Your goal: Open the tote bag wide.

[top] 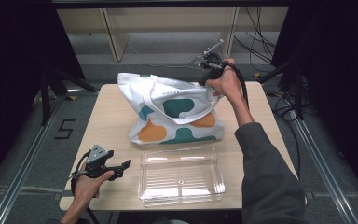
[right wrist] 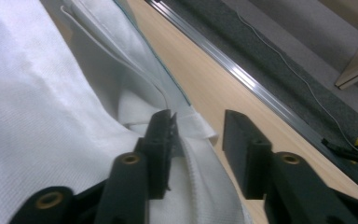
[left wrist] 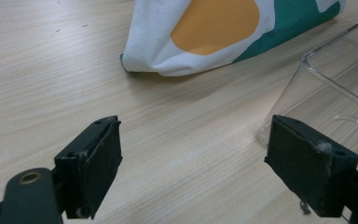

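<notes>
A white tote bag with teal and orange blobs stands on the middle of the wooden table. My right gripper is at the bag's upper right rim. In the right gripper view its jaws stand a little apart around the bag's white fabric edge; the left pad touches the cloth and the right pad stays clear of it. My left gripper rests low over the table's front left, open and holding nothing. The bag's lower corner lies ahead of it.
A clear plastic box sits at the front of the table, just right of the left gripper. Behind the table are wooden shelf frames and floor cables. A metal rail runs beyond the table's far edge.
</notes>
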### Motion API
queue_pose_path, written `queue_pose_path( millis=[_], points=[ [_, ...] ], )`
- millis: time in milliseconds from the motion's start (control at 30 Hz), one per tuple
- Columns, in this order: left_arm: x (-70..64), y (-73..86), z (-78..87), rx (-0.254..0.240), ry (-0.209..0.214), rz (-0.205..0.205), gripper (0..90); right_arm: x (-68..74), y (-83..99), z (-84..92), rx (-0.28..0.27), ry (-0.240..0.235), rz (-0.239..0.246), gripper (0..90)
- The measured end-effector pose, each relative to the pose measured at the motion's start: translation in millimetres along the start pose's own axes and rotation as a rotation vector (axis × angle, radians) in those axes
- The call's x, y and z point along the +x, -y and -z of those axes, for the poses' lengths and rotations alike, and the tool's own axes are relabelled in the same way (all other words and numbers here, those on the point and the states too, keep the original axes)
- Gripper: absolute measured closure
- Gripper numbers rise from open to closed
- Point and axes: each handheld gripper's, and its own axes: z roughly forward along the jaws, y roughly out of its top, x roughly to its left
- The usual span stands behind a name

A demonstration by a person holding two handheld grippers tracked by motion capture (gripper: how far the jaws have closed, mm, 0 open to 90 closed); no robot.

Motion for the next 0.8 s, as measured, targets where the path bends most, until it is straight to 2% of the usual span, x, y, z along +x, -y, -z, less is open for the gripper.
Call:
queue_pose_path(
  millis=[100, 133, 167, 200, 233, 300, 367, 400, 433, 467, 533, 567, 600, 667, 700, 767, 800],
  points=[
    [0.0, 0.4, 0.2, 0.002, 0.004, -0.004, 17.1, 1.4, -0.6, 1.4, 0.001, -0.006, 0.037, 85.5],
    [0.0, 0.3, 0.2, -0.001, 0.001, -0.003, 17.1, 3.4, -1.6, 3.3, 0.010, -0.017, 0.058, 87.2],
    [0.1, 0.1, 0.2, -0.002, 0.001, -0.004, 17.1, 5.0, -3.1, 8.1, 0.009, 0.000, 0.092, 88.3],
    [0.1, 0.2, 0.0, -0.004, 0.002, -0.004, 17.1, 5.0, -3.1, 8.1, 0.009, 0.000, 0.092, 88.3],
    [0.0, 0.4, 0.2, 0.002, 0.002, -0.006, 17.1, 5.5, -4.7, 16.1, -0.012, 0.019, 0.109, 88.7],
    [0.2, 0.5, 0.0, 0.005, 0.002, -0.008, 17.1, 6.6, -5.6, 20.8, -0.024, 0.013, 0.100, 88.7],
    [0.2, 0.3, -0.6, 0.000, 0.004, -0.005, 17.1, 8.4, -6.7, 29.4, -0.042, 0.014, 0.123, 88.8],
    [0.1, 0.4, -0.6, -0.001, 0.005, -0.006, 17.1, 8.6, -7.5, 34.3, -0.055, 0.016, 0.149, 88.8],
    [0.5, 0.9, -0.4, 0.004, 0.005, -0.006, 17.1, 10.5, -7.7, 45.1, -0.084, 0.032, 0.170, 88.8],
    [0.5, 0.9, -0.4, 0.004, 0.005, -0.006, 17.2, 10.5, -7.7, 45.1, -0.084, 0.032, 0.170, 88.8],
    [0.4, 0.8, -0.9, 0.000, -0.003, 0.006, 17.2, 12.9, -6.8, 57.9, -0.111, 0.031, 0.191, 88.8],
    [0.2, 0.9, -0.6, 0.001, -0.006, 0.005, 17.3, 15.3, -5.5, 63.8, -0.117, 0.027, 0.183, 88.9],
    [0.5, 1.2, -0.5, 0.005, -0.001, 0.004, 17.4, 14.9, -4.9, 69.6, -0.131, 0.028, 0.211, 88.9],
    [0.7, 1.1, -0.4, 0.002, -0.009, 0.003, 17.4, 19.2, -1.4, 82.3, -0.146, 0.020, 0.220, 88.9],
    [1.3, 0.7, -0.1, 0.002, -0.009, -0.006, 17.4, 23.0, 1.6, 94.3, -0.167, 0.028, 0.252, 89.0],
    [1.4, 0.8, -0.3, 0.002, -0.009, -0.006, 17.5, 26.9, 4.1, 101.1, -0.180, 0.022, 0.253, 89.0],
    [1.4, 0.8, -0.4, 0.005, -0.008, -0.004, 17.5, 30.8, 7.3, 108.5, -0.197, 0.019, 0.277, 89.0]
  ],
)
